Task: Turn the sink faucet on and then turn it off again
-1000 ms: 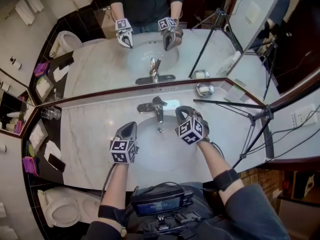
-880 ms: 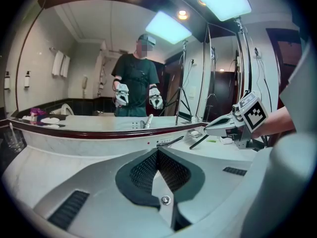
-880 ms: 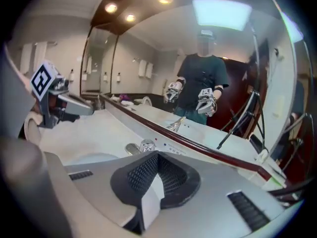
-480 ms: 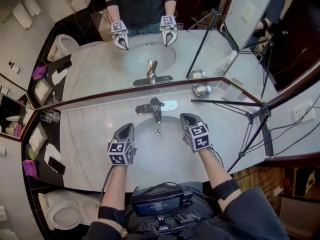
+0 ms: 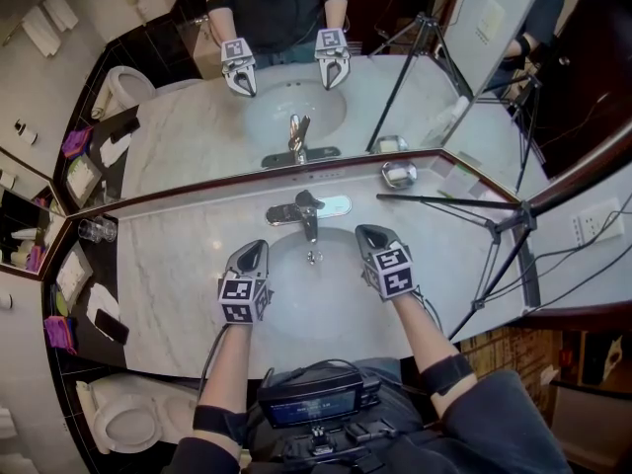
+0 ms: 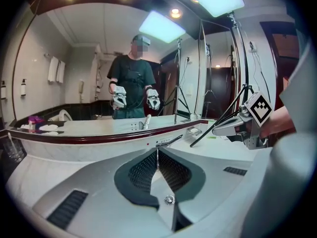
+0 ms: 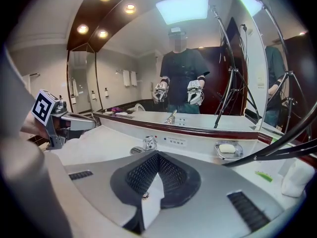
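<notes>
Faucet: no water seen running. Left hand-held gripper and right hand-held gripper pressed together, empty, near it, not touching. Next, probably: push lever.

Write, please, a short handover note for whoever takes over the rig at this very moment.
Left gripper: shut, empty, over the left side of the sink basin, clear of the faucet.
Right gripper: shut, empty, over the basin's right side, also clear of the faucet.
Faucet: at the basin's back edge; no water seen running.
Done: cannot tell whether it has already been on.
Left: if not, work the lever on, then off.
</notes>
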